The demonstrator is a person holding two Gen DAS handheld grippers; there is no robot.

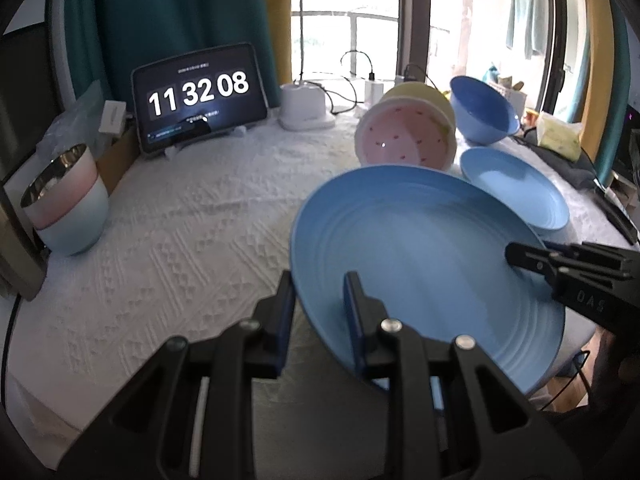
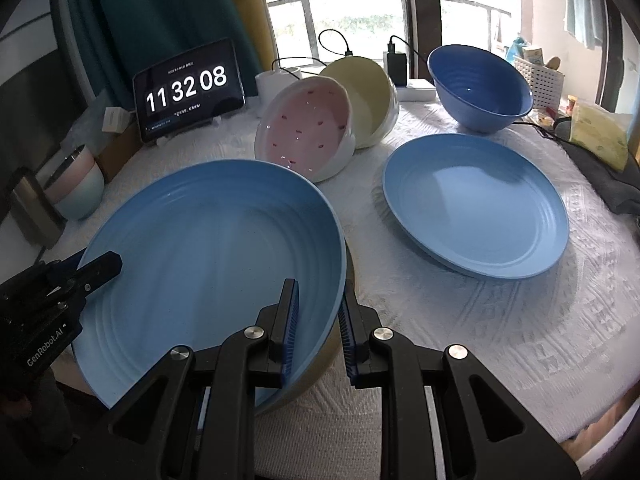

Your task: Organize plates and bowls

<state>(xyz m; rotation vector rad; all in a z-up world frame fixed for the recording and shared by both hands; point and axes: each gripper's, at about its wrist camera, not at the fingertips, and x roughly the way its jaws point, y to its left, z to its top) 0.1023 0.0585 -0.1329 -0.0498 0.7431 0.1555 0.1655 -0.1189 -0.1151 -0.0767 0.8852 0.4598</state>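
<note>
Both grippers are clamping the same large blue plate (image 1: 432, 264), one on each side of its rim, and holding it tilted above the near part of the white tablecloth (image 1: 180, 240). The left gripper (image 1: 320, 292) is pinching the plate's left edge, one finger lying under the rim and the other inside the dish. The right gripper (image 2: 318, 300) is doing the same on the right edge, its blue pads closing on the rim from both sides. In the right wrist view the left gripper is showing at the left border, its finger resting on the plate's inner surface; in the left wrist view the right gripper is reaching in from the right.

A second blue plate (image 2: 476, 204) is lying flat on the cloth to the right, apart from the held one. Farther back, a pink bowl (image 2: 304, 128) is leaning on its side with a yellow bowl (image 2: 368, 92) just behind it, the two touching. A dark blue bowl (image 2: 480, 88) is standing upright at the far right. At the far left a tablet (image 2: 188, 92) is showing a clock, and nearer, at the left edge, two cups (image 1: 68, 200) are sitting nested, pink inside pale blue.
</note>
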